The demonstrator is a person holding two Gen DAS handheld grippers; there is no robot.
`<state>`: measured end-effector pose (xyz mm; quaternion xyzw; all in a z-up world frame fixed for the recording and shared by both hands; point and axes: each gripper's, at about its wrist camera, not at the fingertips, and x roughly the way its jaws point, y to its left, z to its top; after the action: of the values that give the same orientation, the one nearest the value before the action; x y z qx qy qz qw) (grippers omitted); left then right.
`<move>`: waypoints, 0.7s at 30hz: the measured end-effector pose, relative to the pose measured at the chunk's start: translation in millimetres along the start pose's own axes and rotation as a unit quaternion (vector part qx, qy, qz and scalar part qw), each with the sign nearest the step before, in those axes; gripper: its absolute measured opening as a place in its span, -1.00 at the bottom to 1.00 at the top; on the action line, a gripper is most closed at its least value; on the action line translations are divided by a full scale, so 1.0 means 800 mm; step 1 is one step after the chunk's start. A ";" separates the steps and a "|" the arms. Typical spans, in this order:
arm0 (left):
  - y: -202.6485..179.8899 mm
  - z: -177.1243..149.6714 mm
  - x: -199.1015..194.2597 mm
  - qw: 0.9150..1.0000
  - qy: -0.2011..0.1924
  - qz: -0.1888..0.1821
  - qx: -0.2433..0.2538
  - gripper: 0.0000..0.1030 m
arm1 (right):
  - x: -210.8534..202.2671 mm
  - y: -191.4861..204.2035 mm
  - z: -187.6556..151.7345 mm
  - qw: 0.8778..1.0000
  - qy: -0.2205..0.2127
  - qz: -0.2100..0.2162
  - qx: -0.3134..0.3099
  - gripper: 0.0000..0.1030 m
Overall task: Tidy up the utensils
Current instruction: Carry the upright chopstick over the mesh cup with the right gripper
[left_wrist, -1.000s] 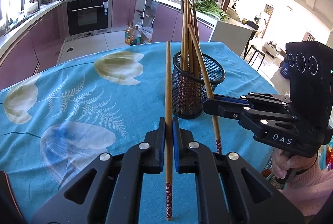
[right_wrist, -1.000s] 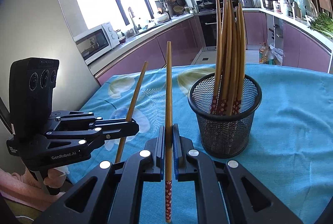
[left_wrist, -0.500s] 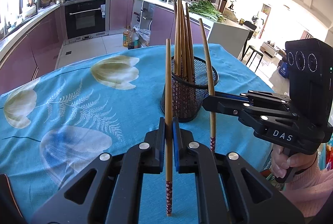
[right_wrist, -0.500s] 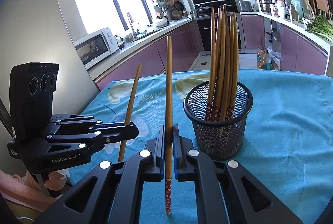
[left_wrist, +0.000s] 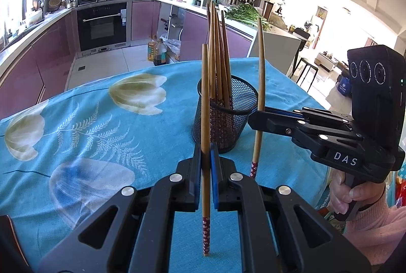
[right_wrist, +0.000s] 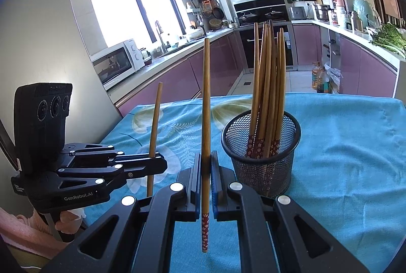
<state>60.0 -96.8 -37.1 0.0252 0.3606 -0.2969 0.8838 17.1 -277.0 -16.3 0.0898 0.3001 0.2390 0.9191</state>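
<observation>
Jaws of both tools are pressed tight, each pinching one long brown wooden chopstick with a red flower-patterned end. The left gripper [left_wrist: 206, 164] holds its chopstick [left_wrist: 205, 105] upright, patterned end down and hanging clear above the table under the turquoise floral tablecloth [left_wrist: 88, 125]. The right gripper [right_wrist: 206, 166] grips its own chopstick [right_wrist: 206, 100] the same way, roughly upright with the patterned end lowest.

Both sticks are close to the black wire-mesh cylindrical holder [right_wrist: 261, 161], which stands on the cloth and already carries a bundle of matching chopsticks [right_wrist: 269, 85], patterned ends at the bottom. Seen from the left wrist view, the right-hand stick stands just beside the holder's rim, outside it; the left-hand stick is nearer the camera and also outside.

These sticks look light, stiff and smooth, so a pinch at one narrow spot will probably let them pivot or slide. Each is taken in its lower part, above the patterned band, which leaves much length overhead; that long top could swing and knock the bundle. The light mesh holder may tip if nudged sideways.
</observation>
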 end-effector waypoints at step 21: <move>-0.007 0.012 -0.005 1.000 -0.012 -0.003 0.011 -0.86 | -0.011 -0.005 0.009 1.000 -0.014 -0.006 -0.003 -0.89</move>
<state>60.2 -101.8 -26.4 0.0304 0.3462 -0.3037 0.8871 16.3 -285.2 -7.4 0.0884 0.2871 0.2330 0.9249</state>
